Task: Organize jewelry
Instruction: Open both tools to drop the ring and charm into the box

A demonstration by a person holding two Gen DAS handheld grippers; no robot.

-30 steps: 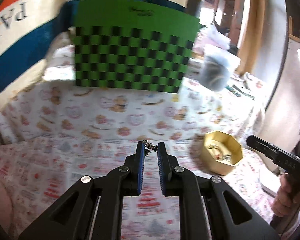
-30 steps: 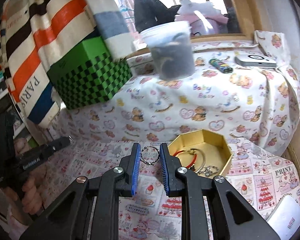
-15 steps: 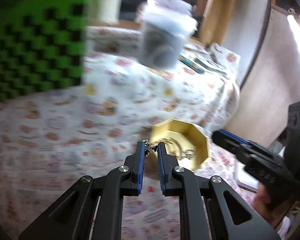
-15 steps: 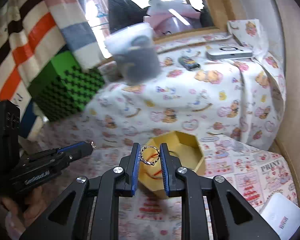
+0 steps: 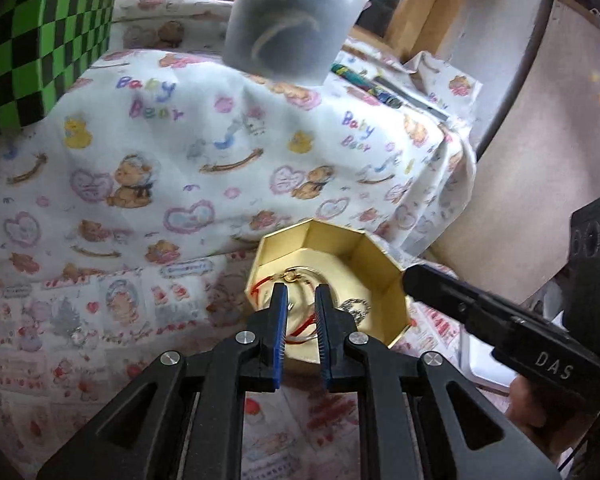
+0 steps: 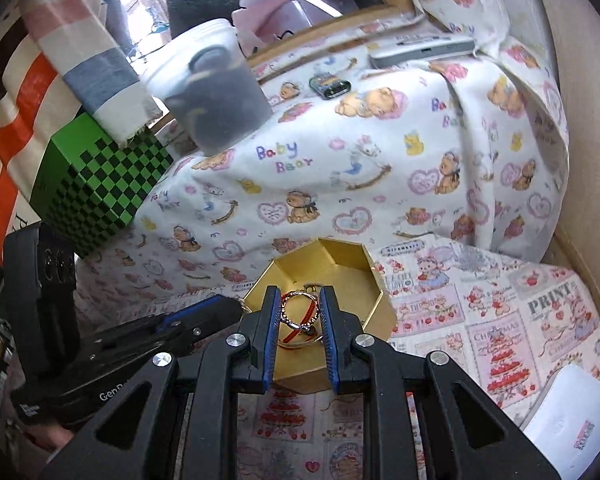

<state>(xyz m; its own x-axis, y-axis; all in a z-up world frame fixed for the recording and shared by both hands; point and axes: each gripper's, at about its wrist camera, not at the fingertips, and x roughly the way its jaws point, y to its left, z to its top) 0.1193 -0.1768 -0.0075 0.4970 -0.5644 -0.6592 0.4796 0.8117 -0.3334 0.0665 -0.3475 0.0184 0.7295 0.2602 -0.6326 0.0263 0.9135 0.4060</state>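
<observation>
Gold box [image 6: 354,272] sits right under both my grippers. My right gripper [image 6: 300,310] pinches a silver ring [image 6: 298,312] flat across its nearly shut fingers, over the box. My left gripper [image 5: 302,294] is nearly shut; I cannot tell what it holds.

You have a cloth [image 6: 380,184] printed with bears and hearts draped over the far ledge. A checked green box [image 6: 96,184] sits far left, with a striped towel [image 6: 80,56] hanging over it. A frosted tub [image 5: 288,20] of dark contents stands on the ledge. Right of it lie a lighter [image 6: 330,85] and a flat grey device [image 6: 424,50]. Near right, a white card [image 6: 568,420] rests on the printed sheet [image 6: 500,320].
</observation>
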